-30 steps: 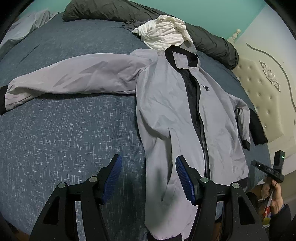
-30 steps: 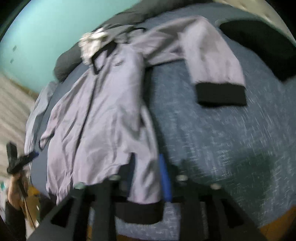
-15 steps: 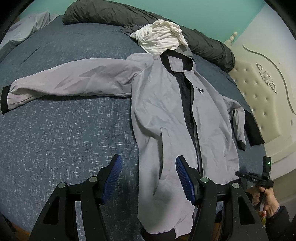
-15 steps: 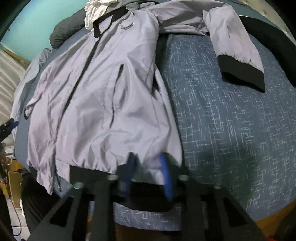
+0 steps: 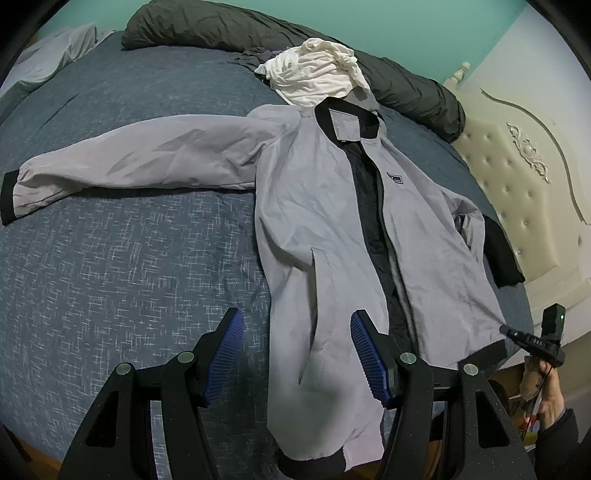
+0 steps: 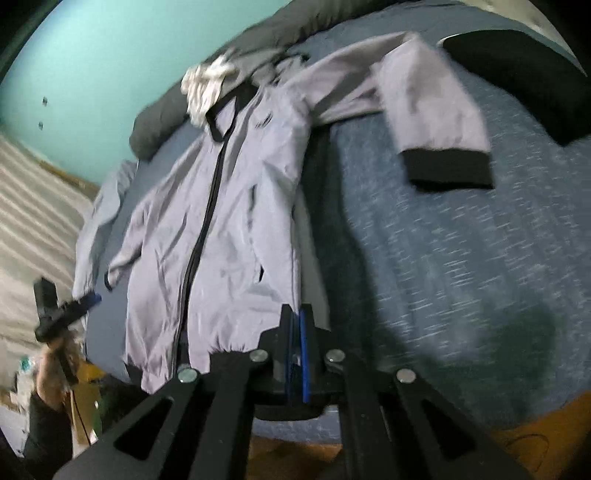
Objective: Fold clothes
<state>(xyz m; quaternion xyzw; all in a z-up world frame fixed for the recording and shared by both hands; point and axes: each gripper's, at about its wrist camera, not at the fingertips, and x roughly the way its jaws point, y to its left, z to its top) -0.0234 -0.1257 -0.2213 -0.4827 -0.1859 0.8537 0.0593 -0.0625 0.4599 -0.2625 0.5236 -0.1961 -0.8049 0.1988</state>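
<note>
- The left gripper (image 5: 295,354) hangs low over the bed with its blue-padded jaws spread wide, holding nothing; the jacket's lower left front lies between and under them.
- The right gripper (image 6: 297,350) has its jaws pressed together, pinching the jacket's (image 6: 221,221) hem corner at about 12 o'clock from the jaws in its own blurred view.
- In the left wrist view the right gripper (image 5: 532,338) shows at about 3 o'clock, at the jacket's far hem corner, held by a hand (image 5: 543,384).
- The grey jacket (image 5: 325,221) lies front up on the bed (image 5: 110,277), unzipped, dark lining showing down the middle, collar toward 12 o'clock, black hem band at the bed's near edge.
- One sleeve (image 5: 129,166) stretches out flat toward 9 o'clock, ending in a black cuff (image 5: 7,199).
- The other sleeve (image 5: 469,221) is bent beside the body toward 3 o'clock; in the right wrist view its black cuff (image 6: 447,168) sits at about 1 o'clock.
- A crumpled white garment (image 5: 317,72) lies just beyond the collar, touching it.
- A dark rolled duvet (image 5: 221,26) runs along the bed's far side, against a teal wall (image 5: 369,18).
- A cream tufted headboard (image 5: 517,166) stands at about 2 o'clock.
- A black garment (image 6: 517,81) lies on the bed near the bent sleeve.
</note>
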